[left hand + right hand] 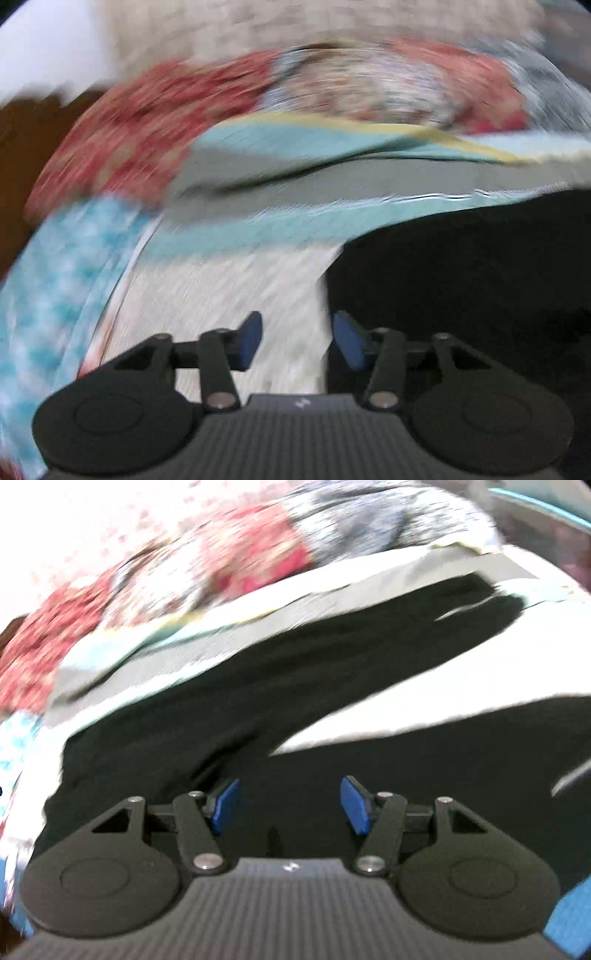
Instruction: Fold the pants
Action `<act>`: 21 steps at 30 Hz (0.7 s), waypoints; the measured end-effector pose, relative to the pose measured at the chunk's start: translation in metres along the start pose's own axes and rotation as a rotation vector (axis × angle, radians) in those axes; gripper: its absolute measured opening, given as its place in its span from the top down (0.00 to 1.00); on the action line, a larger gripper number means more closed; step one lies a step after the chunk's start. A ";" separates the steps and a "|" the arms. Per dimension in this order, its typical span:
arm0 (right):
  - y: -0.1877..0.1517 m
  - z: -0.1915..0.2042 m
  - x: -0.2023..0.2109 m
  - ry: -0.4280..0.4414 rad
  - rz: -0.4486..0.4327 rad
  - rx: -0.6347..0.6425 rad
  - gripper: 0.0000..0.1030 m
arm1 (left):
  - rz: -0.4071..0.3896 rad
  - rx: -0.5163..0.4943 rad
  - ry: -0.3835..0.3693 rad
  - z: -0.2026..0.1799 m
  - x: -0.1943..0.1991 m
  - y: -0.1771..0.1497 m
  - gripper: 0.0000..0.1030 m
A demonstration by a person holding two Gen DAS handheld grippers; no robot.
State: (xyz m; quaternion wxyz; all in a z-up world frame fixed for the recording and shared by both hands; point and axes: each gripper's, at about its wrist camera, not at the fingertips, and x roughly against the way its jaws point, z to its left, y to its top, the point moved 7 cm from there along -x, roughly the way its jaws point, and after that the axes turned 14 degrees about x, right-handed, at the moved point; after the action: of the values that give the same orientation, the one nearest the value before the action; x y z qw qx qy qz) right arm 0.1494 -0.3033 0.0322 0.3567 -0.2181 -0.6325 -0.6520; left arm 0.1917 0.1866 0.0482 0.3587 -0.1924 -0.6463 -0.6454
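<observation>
Black pants lie spread on a patterned bed sheet, with two legs running up to the right in the right wrist view. My right gripper is open and empty just above the pants near their wide end. In the left wrist view the pants fill the lower right. My left gripper is open and empty over the pants' left edge, its left finger above pale sheet. Both views are motion-blurred.
The sheet has white, teal and grey bands. A red floral quilt or pillow lies bunched behind it and shows in the right wrist view. A brown surface shows at far left.
</observation>
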 end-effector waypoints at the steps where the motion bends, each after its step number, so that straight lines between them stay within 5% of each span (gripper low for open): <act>1: 0.011 -0.014 -0.002 -0.024 -0.003 -0.014 0.39 | 0.009 -0.042 -0.014 -0.015 -0.017 0.012 0.56; 4: 0.044 -0.064 -0.013 -0.107 -0.006 -0.079 0.39 | 0.050 -0.118 -0.064 -0.056 -0.080 0.043 0.55; 7: 0.077 -0.122 -0.027 -0.143 -0.009 -0.213 0.39 | 0.094 -0.157 -0.069 -0.082 -0.134 0.050 0.44; 13: 0.133 -0.211 -0.076 -0.217 -0.015 -0.402 0.39 | 0.148 -0.227 -0.044 -0.089 -0.180 0.030 0.43; 21: 0.148 -0.270 -0.163 -0.451 0.072 -0.433 0.39 | 0.113 -0.308 -0.044 -0.106 -0.169 0.018 0.80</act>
State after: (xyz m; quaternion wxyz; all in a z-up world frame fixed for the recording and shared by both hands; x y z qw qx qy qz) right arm 0.4105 -0.5289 -0.0172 0.1755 -0.4503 -0.5341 -0.6937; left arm 0.3402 0.1215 -0.0688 0.3464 -0.2955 -0.5356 -0.7112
